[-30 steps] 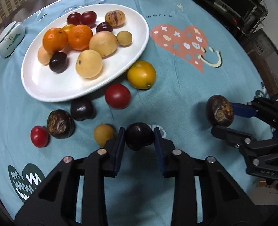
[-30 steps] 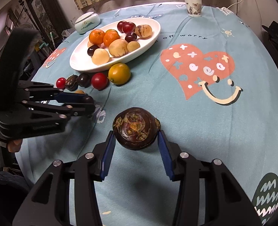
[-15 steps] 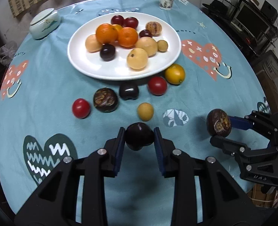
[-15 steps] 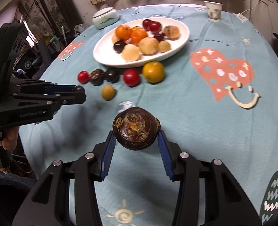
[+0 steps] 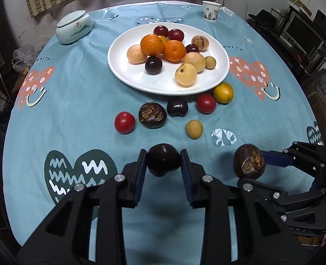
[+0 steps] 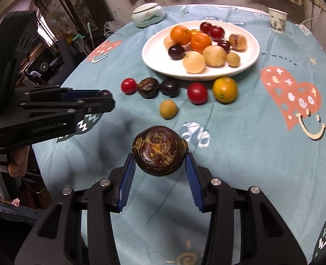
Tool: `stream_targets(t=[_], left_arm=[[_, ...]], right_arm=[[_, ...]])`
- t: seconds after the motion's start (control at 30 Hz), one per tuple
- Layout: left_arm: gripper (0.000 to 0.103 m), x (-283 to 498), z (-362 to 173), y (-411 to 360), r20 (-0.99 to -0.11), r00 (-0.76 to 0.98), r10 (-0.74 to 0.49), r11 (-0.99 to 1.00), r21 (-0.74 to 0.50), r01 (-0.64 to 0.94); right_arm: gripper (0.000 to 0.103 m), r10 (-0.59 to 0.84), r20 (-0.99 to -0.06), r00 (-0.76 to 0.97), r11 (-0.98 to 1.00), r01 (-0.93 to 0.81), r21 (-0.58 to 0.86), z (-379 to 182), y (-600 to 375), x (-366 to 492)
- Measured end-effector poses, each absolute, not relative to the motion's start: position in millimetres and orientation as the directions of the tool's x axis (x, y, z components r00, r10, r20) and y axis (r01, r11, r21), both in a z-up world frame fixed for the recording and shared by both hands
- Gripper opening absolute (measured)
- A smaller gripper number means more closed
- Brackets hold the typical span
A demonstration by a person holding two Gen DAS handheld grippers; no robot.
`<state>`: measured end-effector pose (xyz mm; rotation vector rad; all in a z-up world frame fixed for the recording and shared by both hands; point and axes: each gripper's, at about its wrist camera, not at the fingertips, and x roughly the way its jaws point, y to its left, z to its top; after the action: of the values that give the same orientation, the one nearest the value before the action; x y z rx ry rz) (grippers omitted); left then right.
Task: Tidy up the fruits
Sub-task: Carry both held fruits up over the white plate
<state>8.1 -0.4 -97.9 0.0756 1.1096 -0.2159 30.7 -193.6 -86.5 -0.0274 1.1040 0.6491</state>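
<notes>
My left gripper is shut on a dark plum, held above the blue tablecloth near the table's front. My right gripper is shut on a brown mangosteen; it also shows at the right of the left wrist view as the mangosteen. A white plate farther back holds oranges, pale round fruits, dark plums and red fruits. In front of it on the cloth lie a red tomato, a second mangosteen, a dark plum, another tomato, a yellow orange and a small yellow fruit.
A lidded pale ceramic jar stands at the back left and a paper cup at the back right. The round table's edge drops off near me. Shelves and clutter surround the table. A hand grips the left tool.
Both grippers have pulled back from the plate and risen a little with their fruit still gripped. The plate and the loose fruits now sit farther off.
</notes>
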Motion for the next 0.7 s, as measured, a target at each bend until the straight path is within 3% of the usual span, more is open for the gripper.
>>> stream_targets(t=[0.7], left_arm=[[0.031, 11, -124, 48, -0.92, 0.373, -0.119, 0.987, -0.069, 0.144]], right_arm=[[0.047, 0.431, -0.862, 0.265, 0.843, -0.46, 0.28, -104, -183, 29]])
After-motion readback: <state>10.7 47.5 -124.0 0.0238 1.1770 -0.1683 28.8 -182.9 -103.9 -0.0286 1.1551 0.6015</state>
